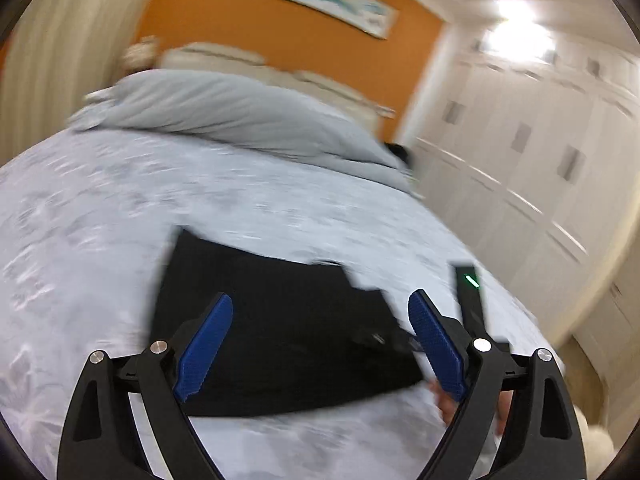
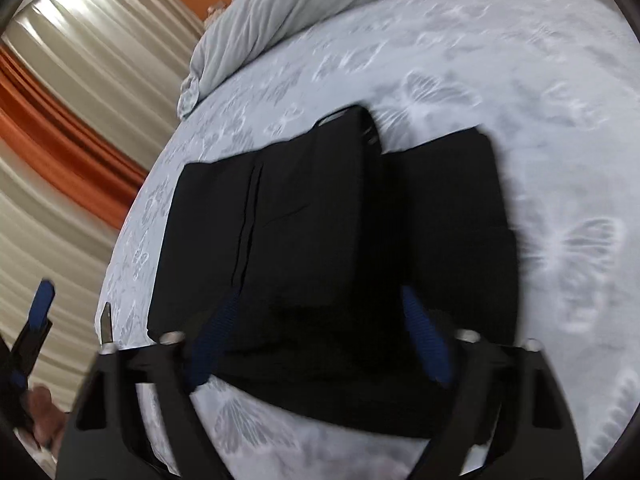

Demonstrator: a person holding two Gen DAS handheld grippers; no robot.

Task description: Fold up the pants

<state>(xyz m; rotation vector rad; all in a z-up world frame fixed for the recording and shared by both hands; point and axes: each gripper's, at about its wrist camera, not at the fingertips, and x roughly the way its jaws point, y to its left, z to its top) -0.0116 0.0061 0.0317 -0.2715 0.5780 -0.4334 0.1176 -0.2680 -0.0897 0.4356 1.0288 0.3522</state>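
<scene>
Pants [image 2: 320,240] lie folded on the bed [image 2: 520,80], long axis crosswise under both grippers; left gripper [image 1: 320,336] wide apart, right gripper [image 2: 320,340] apart, both empty

brightness: indoor, fairly bright, even light on the bedspread [image 1: 120,208]
source: ceiling light [image 1: 518,34] upper right in left wrist view, blown out white
glare: sheen on wardrobe doors [image 1: 520,168]; bright streaks on curtain [image 2: 80,40] in right wrist view
shadows: soft, faint; black pants [image 2: 320,220] read as near-featureless dark mass
blur: motion smear in both views, heavier on right gripper [image 2: 320,336] fingers; butterfly print streaked
distortion: strong fisheye bowing, dark vignette at corners
</scene>
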